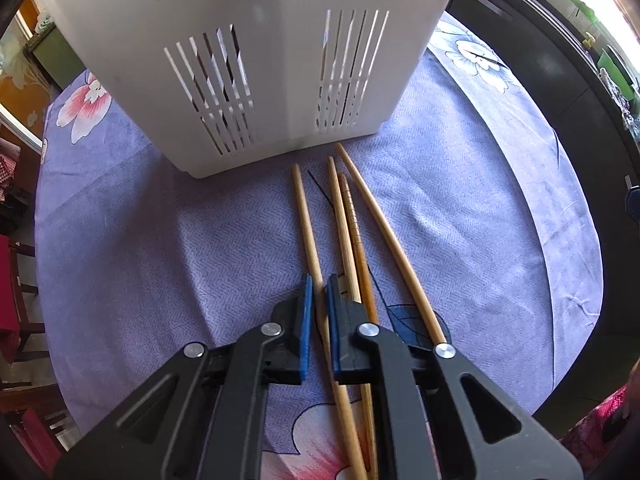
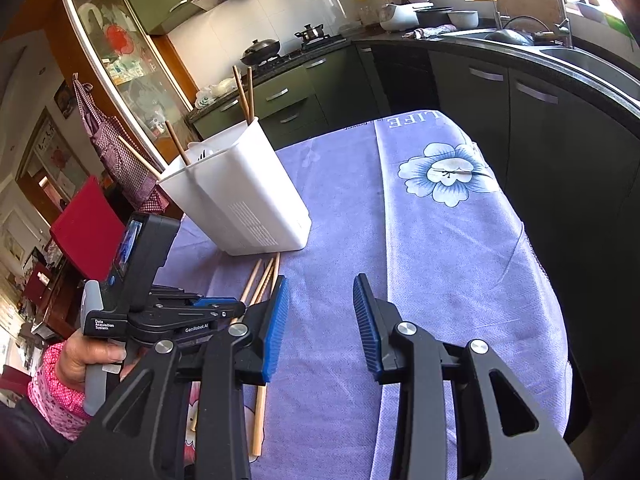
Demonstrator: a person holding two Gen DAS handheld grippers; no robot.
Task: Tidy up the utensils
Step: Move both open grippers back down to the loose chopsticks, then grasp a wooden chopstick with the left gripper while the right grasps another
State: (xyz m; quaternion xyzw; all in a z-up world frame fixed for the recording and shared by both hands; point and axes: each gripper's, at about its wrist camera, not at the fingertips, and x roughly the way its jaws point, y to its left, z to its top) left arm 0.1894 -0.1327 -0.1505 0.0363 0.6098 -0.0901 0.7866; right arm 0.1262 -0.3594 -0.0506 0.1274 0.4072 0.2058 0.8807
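Several wooden chopsticks (image 1: 352, 240) lie side by side on the purple cloth in front of a white slotted utensil holder (image 1: 248, 60). My left gripper (image 1: 319, 292) is closed around the leftmost chopstick (image 1: 306, 220), low on the cloth. In the right wrist view the holder (image 2: 236, 200) stands upright with several chopsticks (image 2: 244, 92) sticking out of it. The loose chopsticks (image 2: 262, 280) lie below it, beside my left gripper (image 2: 224, 308). My right gripper (image 2: 322, 312) is open and empty above the cloth, right of the chopsticks.
The table has a purple floral cloth (image 2: 440, 240). Dark kitchen cabinets (image 2: 520, 120) and a sink counter stand right of the table. A red chair (image 2: 84, 224) and a wooden cupboard are on the left.
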